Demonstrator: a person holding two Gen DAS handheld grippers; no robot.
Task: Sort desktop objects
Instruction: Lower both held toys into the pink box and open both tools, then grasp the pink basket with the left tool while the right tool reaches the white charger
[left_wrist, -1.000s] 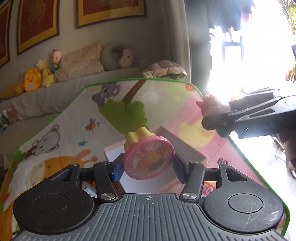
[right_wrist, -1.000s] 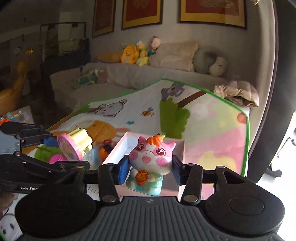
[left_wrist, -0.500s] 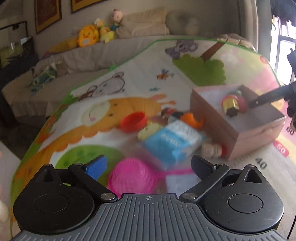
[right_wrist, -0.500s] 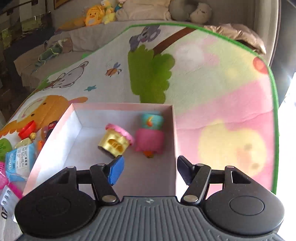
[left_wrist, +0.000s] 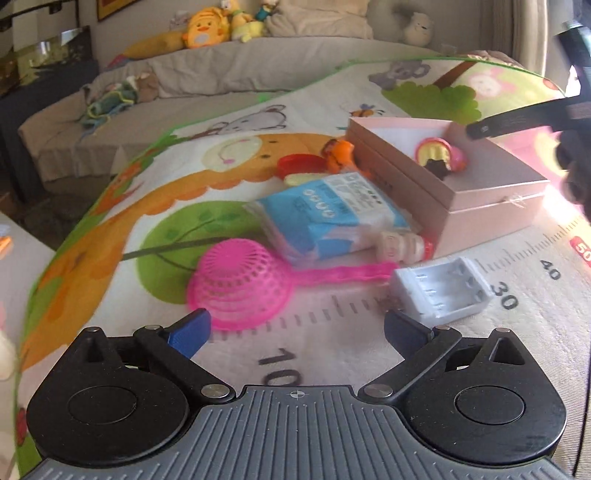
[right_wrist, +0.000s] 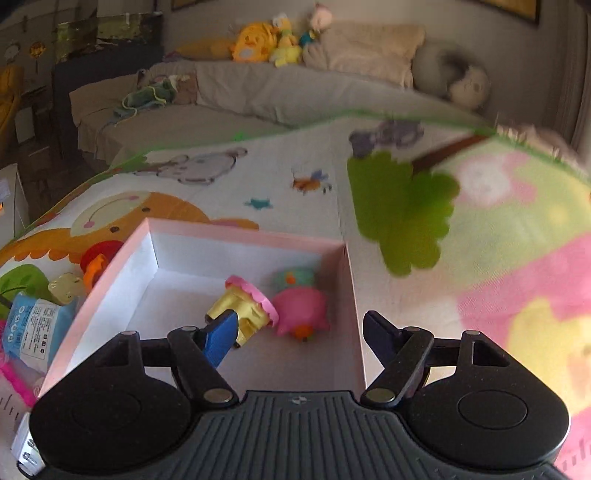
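Left gripper (left_wrist: 295, 328) jaws spread, nothing between; bare play mat (left_wrist: 332, 354) just ahead. Pink strainer (left_wrist: 240, 284) near left jaw, grey battery holder (left_wrist: 443, 291) near right jaw, narrow gap between them. Farther: blue packet (left_wrist: 325, 218), small bottle (left_wrist: 402, 243), then pink box (left_wrist: 461, 192) blocking right. Right gripper (right_wrist: 299, 328) above box; two toys (right_wrist: 273, 306) crowd far right corner, left half of box floor free.
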